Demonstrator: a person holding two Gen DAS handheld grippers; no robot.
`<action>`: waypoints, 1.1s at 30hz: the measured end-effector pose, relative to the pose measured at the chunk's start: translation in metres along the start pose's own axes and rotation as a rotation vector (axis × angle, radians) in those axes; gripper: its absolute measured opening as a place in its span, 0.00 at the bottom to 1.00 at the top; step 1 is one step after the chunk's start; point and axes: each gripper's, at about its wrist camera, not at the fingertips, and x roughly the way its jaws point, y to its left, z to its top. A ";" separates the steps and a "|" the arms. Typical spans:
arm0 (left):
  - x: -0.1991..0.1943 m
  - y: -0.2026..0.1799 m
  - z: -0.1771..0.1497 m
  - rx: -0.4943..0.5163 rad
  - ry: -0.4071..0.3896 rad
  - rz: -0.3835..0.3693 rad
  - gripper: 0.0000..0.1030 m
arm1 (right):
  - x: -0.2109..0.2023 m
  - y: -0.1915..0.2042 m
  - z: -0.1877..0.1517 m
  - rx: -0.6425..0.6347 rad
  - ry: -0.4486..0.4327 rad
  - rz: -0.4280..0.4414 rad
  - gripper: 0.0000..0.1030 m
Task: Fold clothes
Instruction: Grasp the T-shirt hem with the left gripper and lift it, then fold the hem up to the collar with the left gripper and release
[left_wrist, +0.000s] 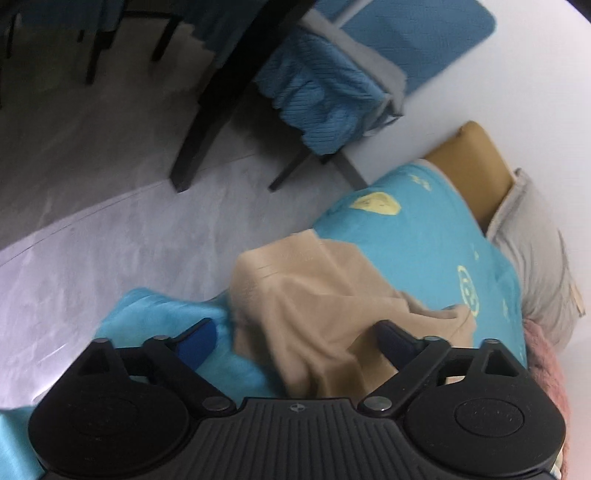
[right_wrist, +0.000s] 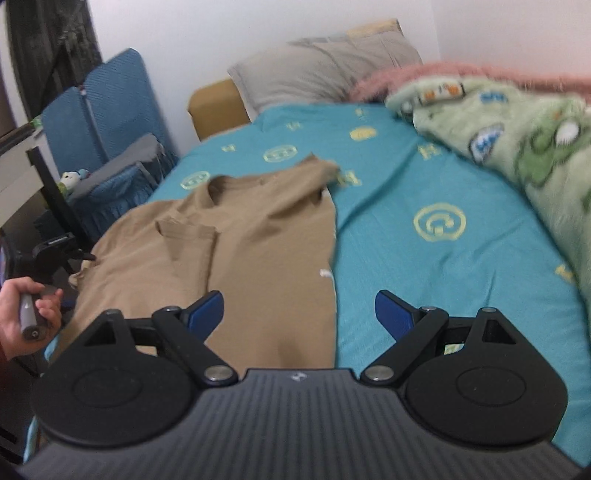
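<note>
Both grippers' fingers (right_wrist: 207, 308) spread wide, holding nothing. Tan T-shirt (right_wrist: 236, 243) (soft, floppy, light) on bed (right_wrist: 443, 266). Probably best pinched at hem corners.

shirt (right_wrist: 258, 236): light brown, plain
bed sheet (right_wrist: 443, 266): bright blue with yellow smiley faces
blanket (right_wrist: 517, 147): soft green with cartoon pictures
pillow (right_wrist: 317, 70): grey
gripper fingers (right_wrist: 207, 308): dark blue

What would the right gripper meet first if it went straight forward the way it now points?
Most likely the tan shirt lying on the blue bedsheet. The right gripper, open, hangs above the shirt's right edge, so it could meet the sheet instead; depth is unclear.
</note>
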 end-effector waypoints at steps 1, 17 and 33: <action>0.000 -0.002 0.000 0.016 -0.016 -0.002 0.75 | 0.005 -0.004 0.000 0.021 0.014 0.006 0.88; -0.067 -0.150 -0.024 0.645 -0.270 0.139 0.07 | -0.012 -0.021 0.006 0.128 -0.008 0.037 0.88; -0.081 -0.303 -0.237 1.280 -0.116 -0.177 0.52 | -0.024 -0.044 0.010 0.177 -0.065 0.025 0.88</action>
